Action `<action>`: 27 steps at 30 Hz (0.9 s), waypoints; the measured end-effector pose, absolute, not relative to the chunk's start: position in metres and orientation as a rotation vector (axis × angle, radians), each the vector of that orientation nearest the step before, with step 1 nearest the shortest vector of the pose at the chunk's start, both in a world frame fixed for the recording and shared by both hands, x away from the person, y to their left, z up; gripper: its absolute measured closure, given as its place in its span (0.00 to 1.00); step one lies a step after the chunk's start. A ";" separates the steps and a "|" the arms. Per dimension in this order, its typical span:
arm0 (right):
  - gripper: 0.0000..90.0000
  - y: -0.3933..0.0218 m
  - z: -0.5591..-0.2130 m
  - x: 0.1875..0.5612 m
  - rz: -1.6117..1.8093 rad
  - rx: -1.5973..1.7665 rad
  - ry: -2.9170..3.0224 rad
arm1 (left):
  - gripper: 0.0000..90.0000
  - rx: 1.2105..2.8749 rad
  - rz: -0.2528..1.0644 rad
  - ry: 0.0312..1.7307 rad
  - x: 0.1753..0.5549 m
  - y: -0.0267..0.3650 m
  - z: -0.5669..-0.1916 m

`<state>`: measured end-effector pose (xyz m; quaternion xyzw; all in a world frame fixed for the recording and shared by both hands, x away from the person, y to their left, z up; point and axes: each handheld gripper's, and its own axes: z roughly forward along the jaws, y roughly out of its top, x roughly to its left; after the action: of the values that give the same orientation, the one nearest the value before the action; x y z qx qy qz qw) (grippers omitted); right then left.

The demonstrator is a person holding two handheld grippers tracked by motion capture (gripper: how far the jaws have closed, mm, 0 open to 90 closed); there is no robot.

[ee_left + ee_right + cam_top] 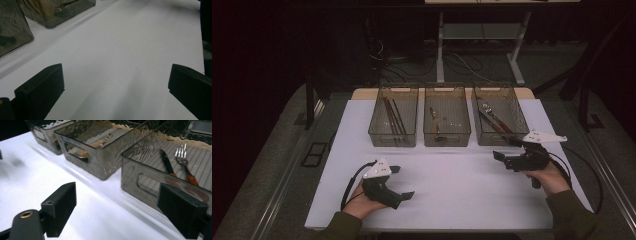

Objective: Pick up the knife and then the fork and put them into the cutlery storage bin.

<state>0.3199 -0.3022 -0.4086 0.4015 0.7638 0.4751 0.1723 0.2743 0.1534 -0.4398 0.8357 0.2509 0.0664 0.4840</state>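
Orange-handled fork (184,162) beside right tool (117,212).

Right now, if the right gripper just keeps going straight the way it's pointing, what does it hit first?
Probably the right bin: the open right gripper faces its near wall, with bare white table between. Inside lie a fork and a knife. Depth is uncertain.

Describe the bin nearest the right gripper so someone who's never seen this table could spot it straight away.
On the white table, three smoky see-through bins stand in a row along the far edge. Take the bin at the right end, just beyond the right gripper. It alone holds a fork and a knife with orange-brown handles.
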 end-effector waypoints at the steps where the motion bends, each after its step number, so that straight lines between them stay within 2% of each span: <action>1: 0.18 -0.302 -0.409 0.317 1.350 1.124 2.170 | 0.00 2.035 0.161 0.611 0.274 0.153 -0.440; 27: 0.18 -0.286 -0.438 0.267 1.377 1.026 2.319 | 0.00 2.036 0.158 0.610 0.273 0.153 -0.440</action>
<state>0.2666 -0.2857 -0.4385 0.3528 0.7970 0.4732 0.1278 0.2735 0.1530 -0.4399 0.8359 0.2507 0.0647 0.4839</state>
